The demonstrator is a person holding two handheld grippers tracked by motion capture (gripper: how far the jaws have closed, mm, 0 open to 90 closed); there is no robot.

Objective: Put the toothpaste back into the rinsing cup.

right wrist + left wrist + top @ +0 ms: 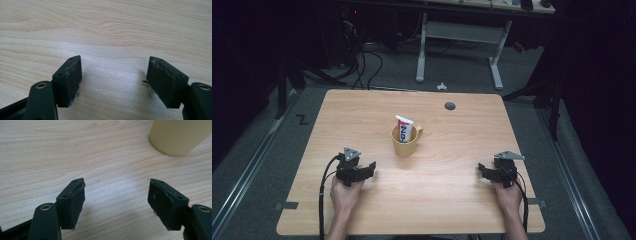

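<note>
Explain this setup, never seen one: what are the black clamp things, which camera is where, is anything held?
A person holds a two-jaw tool in each hand: the left gripper and the right gripper. The high view looks down on the light wooden table. The other two pictures come from cameras riding on each gripper, looking along its black jaws. At mid-table stands a yellow ceramic mug with a red, white and blue toothpaste tube upright inside. Both grippers' jaws stand open, over bare wood; nothing is held. The mug's base shows ahead of the left gripper.
</note>
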